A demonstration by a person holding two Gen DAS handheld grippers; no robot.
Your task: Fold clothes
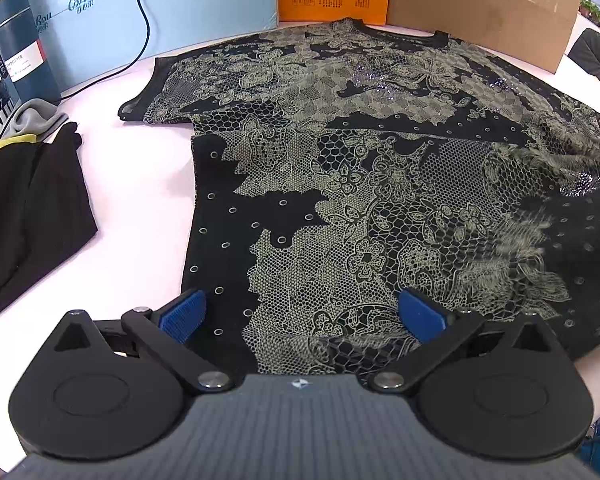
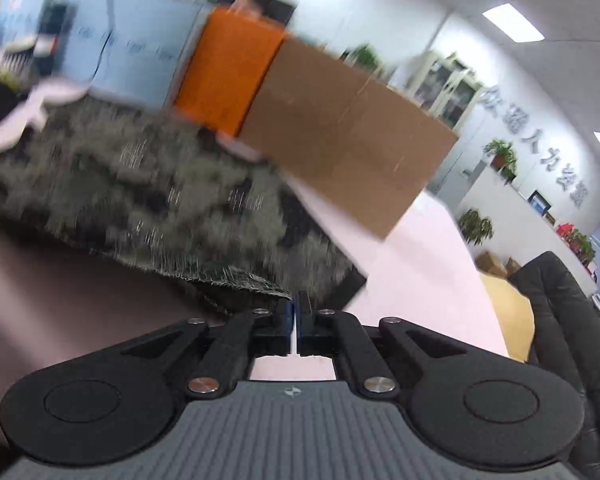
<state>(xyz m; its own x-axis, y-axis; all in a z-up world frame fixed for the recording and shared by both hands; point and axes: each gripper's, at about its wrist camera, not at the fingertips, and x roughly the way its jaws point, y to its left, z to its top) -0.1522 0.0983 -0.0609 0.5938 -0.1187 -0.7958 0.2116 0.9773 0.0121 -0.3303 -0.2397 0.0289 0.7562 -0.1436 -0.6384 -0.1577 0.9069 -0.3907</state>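
Two hand-held grippers show here. The left hand-held gripper (image 1: 302, 312) is spread wide over the bottom edge of the black top with a pale lace pattern (image 1: 340, 184), and nothing sits between its blue pads (image 1: 184, 314). That top lies flat on the white table (image 1: 140, 216), filling the middle of the left wrist view. A folded black cloth (image 1: 32, 216) lies at the left. The right hand-held gripper (image 2: 297, 312) is squeezed tight; the blurry top (image 2: 148, 196) touches its tips, but I cannot tell if it holds it.
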